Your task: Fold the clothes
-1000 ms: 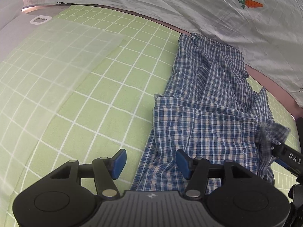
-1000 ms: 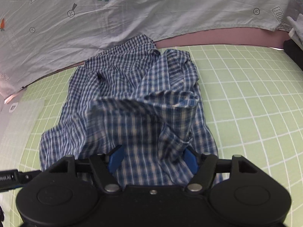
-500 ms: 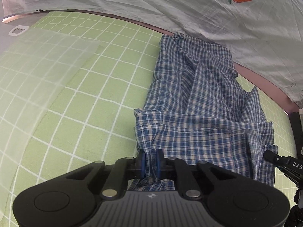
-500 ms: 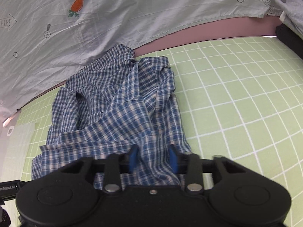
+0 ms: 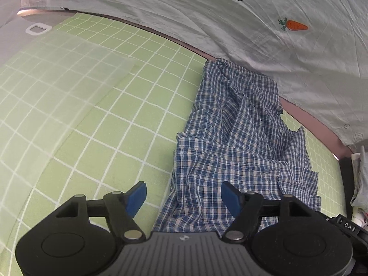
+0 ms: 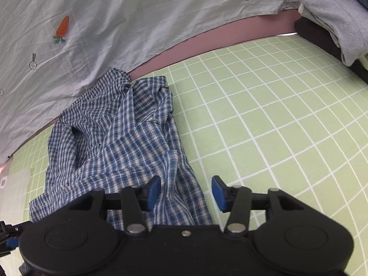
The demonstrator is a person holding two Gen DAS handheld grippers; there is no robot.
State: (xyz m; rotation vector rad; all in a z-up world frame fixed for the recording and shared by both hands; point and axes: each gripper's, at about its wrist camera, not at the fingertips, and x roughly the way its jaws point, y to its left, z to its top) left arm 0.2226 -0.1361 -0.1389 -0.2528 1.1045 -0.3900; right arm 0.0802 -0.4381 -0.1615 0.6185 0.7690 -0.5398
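A blue and white checked shirt (image 5: 239, 142) lies crumpled in a long heap on the green gridded mat (image 5: 92, 124). In the left wrist view my left gripper (image 5: 184, 195) is open, its blue pads (image 5: 138, 194) spread over the shirt's near left edge, nothing pinched. In the right wrist view the same shirt (image 6: 119, 142) lies left of centre on the mat (image 6: 276, 119). My right gripper (image 6: 185, 192) is open over the shirt's near right edge, one pad over cloth, the other over mat.
A pale grey sheet with a carrot print (image 5: 293, 25) hangs along the back, above a pink edge (image 6: 207, 43). A translucent sheet (image 5: 57, 69) lies on the mat's left. Folded grey and dark clothes (image 6: 333, 18) are stacked at the far right.
Half a second ago both grippers were shut on the shirt's near edge. Now both are open, and the cloth has dropped and lies flatter on the mat.
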